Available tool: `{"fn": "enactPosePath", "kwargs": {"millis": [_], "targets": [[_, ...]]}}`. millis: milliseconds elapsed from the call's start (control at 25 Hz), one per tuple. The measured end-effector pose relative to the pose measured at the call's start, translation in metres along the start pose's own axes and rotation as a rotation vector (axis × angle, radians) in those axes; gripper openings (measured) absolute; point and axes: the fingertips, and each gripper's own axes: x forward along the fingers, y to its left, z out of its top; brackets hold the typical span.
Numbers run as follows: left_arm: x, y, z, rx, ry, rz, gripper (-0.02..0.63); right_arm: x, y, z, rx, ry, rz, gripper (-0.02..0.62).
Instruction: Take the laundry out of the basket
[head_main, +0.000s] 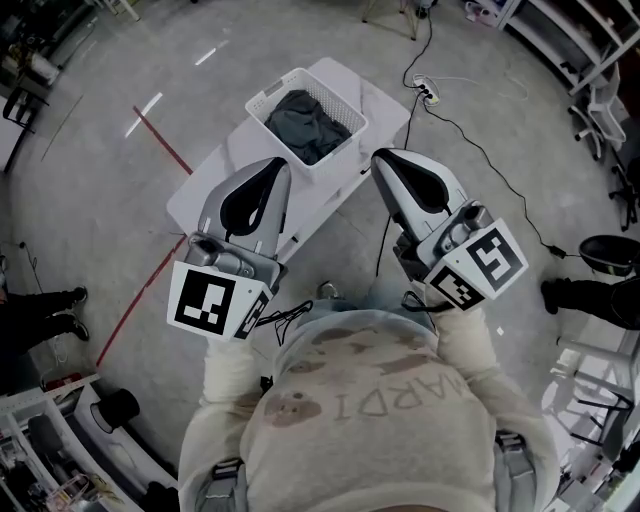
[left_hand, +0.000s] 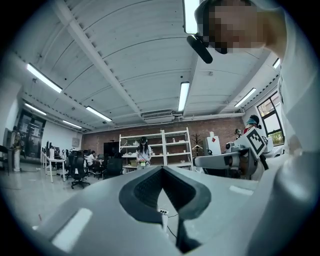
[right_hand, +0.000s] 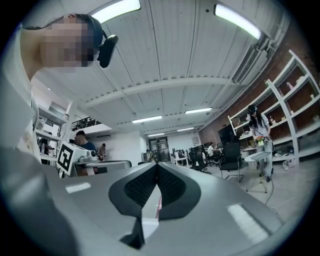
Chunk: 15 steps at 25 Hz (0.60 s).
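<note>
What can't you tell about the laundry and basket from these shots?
- Garment count: head view, laundry a dark bunched heap, too small.
- Table, near end: head view, covered by left gripper and right gripper.
- Basket: absent from both gripper views, which look across the room.

Laundry (head_main: 305, 122) in basket (head_main: 345, 150) on table (head_main: 215, 175)

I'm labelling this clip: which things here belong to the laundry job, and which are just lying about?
Job: basket, dark laundry inside, white table, left gripper, right gripper (both shut, empty).
Lying about: power strip, red floor tape.
</note>
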Motion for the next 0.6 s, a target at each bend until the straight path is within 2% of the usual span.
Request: {"fn": "enactPosePath", "kwargs": {"millis": [360, 600], "targets": [[-0.003, 0.034, -0.004, -0.037, -0.011, 0.026, 0.0, 0.03, -0.008, -0.003, -0.007, 0.03, -0.016, 0.028], [0.008, 0.066, -0.011, -0.035, 0.004, 0.095, 0.0, 0.068, -0.028, -0.012, -0.001, 0.052, 0.041, 0.028]]}}
